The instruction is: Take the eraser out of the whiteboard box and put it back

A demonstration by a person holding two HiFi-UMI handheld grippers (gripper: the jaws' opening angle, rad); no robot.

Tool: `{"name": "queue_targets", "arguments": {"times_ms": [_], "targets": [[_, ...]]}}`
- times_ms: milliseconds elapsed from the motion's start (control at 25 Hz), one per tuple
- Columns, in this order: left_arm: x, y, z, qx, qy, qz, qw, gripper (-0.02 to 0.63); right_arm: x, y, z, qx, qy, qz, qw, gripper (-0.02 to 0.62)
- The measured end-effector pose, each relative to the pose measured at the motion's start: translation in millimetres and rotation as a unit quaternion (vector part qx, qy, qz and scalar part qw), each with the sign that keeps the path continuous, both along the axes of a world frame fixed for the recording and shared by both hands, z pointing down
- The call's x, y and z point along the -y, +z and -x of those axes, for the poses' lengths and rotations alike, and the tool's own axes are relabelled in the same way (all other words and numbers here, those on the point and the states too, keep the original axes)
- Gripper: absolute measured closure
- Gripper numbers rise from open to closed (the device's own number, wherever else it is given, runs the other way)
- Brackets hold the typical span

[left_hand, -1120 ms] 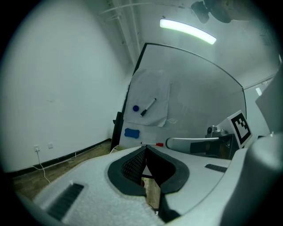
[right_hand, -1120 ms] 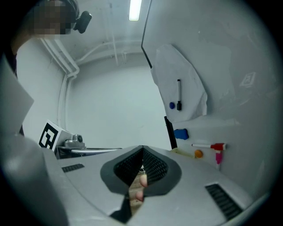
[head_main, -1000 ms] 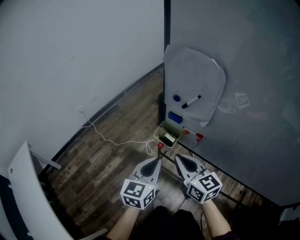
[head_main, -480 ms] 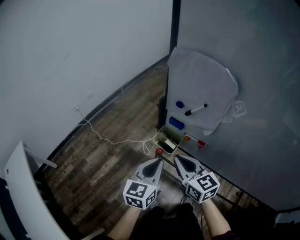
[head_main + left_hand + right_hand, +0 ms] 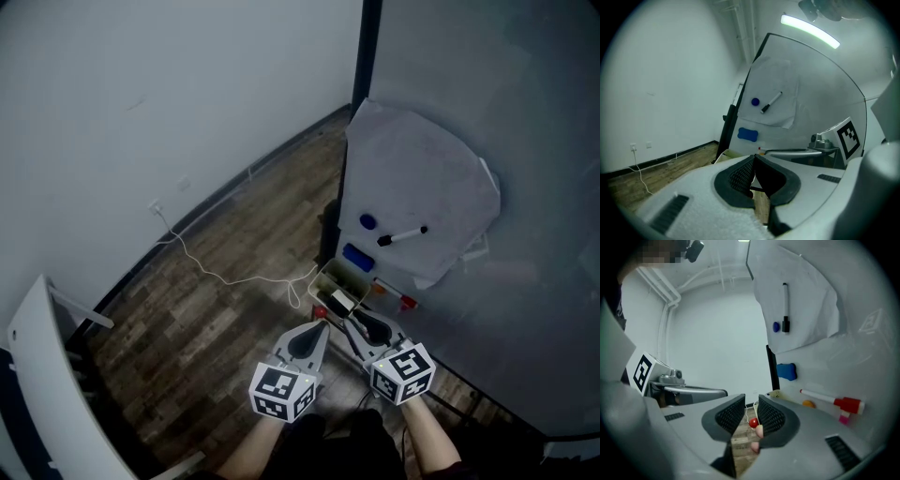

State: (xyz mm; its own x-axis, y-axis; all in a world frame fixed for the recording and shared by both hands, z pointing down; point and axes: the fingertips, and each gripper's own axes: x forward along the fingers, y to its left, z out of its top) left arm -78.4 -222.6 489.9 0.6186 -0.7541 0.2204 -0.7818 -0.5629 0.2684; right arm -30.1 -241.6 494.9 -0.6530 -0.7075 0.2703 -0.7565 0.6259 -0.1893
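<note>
The open box [image 5: 327, 278] hangs at the whiteboard's lower left corner, with a white-and-dark eraser [image 5: 342, 301] lying in it. My right gripper [image 5: 354, 321] points at the box from just in front of it. Its jaws have just been opening and stand a little apart with nothing between them [image 5: 751, 401]. To its left my left gripper [image 5: 323, 325] is level with it, shut and empty [image 5: 754, 158]. In the right gripper view only the box's rim [image 5: 777, 393] shows past the jaw tips.
On the whiteboard [image 5: 487, 112] hang a paper sheet [image 5: 422, 169], a black marker [image 5: 401, 235], a round blue magnet [image 5: 367, 222] and a blue block [image 5: 357, 257]. A red-capped marker [image 5: 398, 300] lies right of the box. A red ball [image 5: 320, 312] and white cable [image 5: 234, 279] are on the wooden floor.
Both grippers have moved forward and down toward the box, which now sits close to the right gripper's tips. The right jaws have parted slightly.
</note>
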Motion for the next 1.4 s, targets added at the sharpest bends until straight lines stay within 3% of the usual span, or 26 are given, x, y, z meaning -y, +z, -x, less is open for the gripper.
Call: {"name": "queue_targets", "arguments": {"times_ms": [280,480,680,920,1400], "targets": [[9,8,-1,-0.004,0.003,0.008,1.0,0.6,22,28,0,-0.066,0.008,0.008,0.998,0.44],[16,14,4,-0.005,0.002,0.014,0.9999,0.6,32,44,3,-0.107,0.01,0.002,0.994,0.417],[21,21,7,-0.008,0.002,0.02,0.9998,0.6,38,57,4,-0.122,0.011,0.009,0.992,0.419],[23,27,9,-0.008,0.0,0.026,0.9996,0.6,40,57,5,-0.146,0.0,-0.012,0.989,0.482],[23,25,11,-0.011,-0.002,0.024,0.9997,0.6,40,53,1,-0.141,0.006,-0.019,0.99,0.497]]}}
